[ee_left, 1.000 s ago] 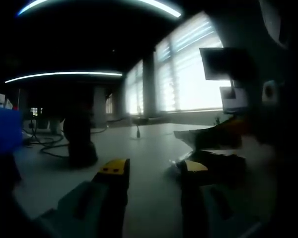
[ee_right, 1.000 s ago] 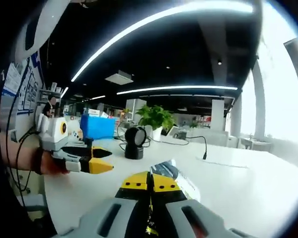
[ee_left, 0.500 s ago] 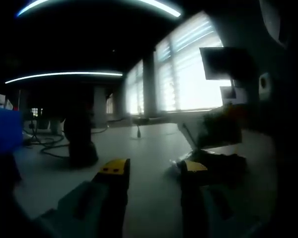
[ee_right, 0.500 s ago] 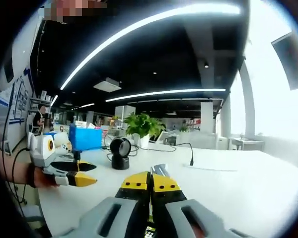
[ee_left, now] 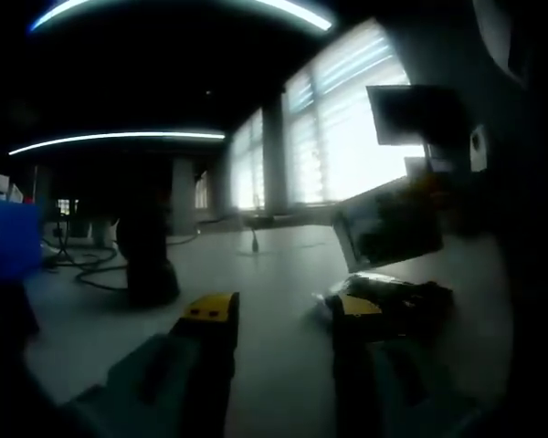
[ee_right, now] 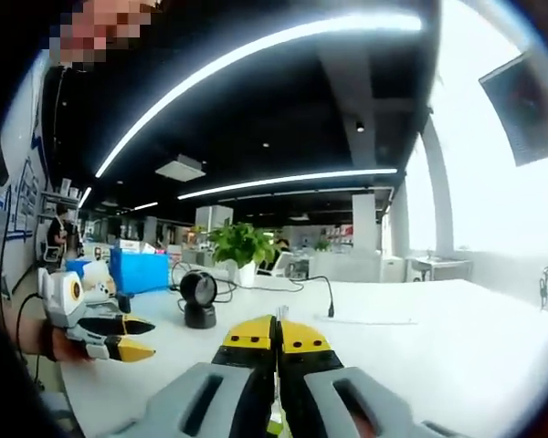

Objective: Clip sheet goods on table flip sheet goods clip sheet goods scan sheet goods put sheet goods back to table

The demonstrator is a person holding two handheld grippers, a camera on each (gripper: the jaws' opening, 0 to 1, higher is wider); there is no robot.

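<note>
In the right gripper view my right gripper (ee_right: 276, 330) is shut on a thin sheet goods packet (ee_right: 275, 422), which shows edge-on between the yellow tips. The left gripper view is dim. It shows that packet (ee_left: 388, 228) held up above the table, its flat face tilted toward the camera. A second dark packet (ee_left: 393, 297) lies on the table under it. My left gripper (ee_left: 283, 308) is open over the white table with nothing between its jaws. It also appears at the left of the right gripper view as the left gripper (ee_right: 144, 337), held in a hand.
A black scanner on a stand (ee_right: 199, 297) sits on the white table (ee_right: 420, 338), seen as the scanner (ee_left: 146, 260) from the left. A blue box (ee_right: 139, 271), a potted plant (ee_right: 242, 246) and cables lie behind. Bright windows (ee_left: 347, 137) line the far side.
The right gripper has lifted and turned the packet: in the left gripper view it rose from edge-on near the table to face-on. The right gripper view has tilted upward.
</note>
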